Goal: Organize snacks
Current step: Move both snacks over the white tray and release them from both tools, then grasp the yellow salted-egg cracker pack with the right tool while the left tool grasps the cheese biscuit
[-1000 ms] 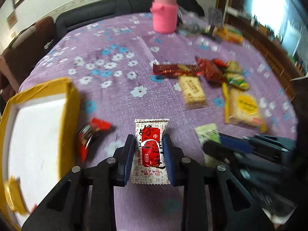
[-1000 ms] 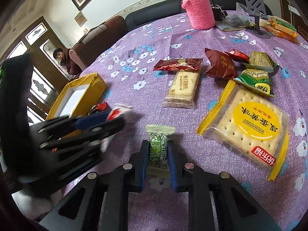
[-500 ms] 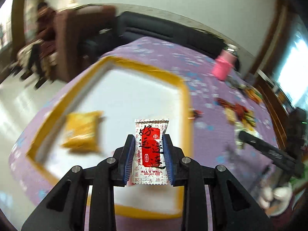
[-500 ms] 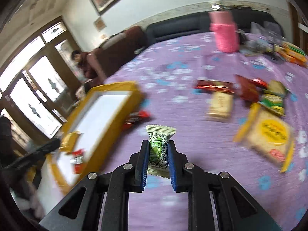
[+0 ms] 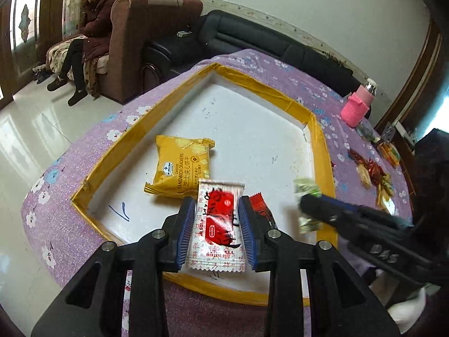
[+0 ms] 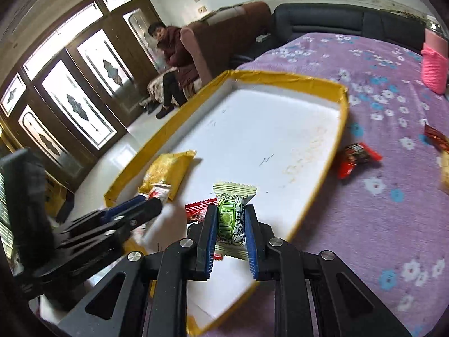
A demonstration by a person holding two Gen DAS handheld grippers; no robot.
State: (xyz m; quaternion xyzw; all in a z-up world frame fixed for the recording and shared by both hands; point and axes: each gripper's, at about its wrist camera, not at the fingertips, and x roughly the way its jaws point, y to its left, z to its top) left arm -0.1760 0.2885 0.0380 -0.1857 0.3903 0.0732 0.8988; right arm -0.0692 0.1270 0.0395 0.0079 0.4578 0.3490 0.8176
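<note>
My left gripper is shut on a white-and-red snack packet, held over the near part of the yellow-rimmed white tray. My right gripper is shut on a green-and-white candy packet, also over the tray near its right rim. In the tray lie a yellow sandwich-cracker pack and a small red packet. The right gripper shows in the left wrist view, and the left gripper shows in the right wrist view.
A red packet lies on the purple flowered cloth just right of the tray. More snacks and a pink bottle stand further along the table. A person sits on a sofa beyond the table's edge.
Both grippers have swung left from the snack pile to over the tray, each still holding its packet. The left one has come lower and nearer the tray floor.
</note>
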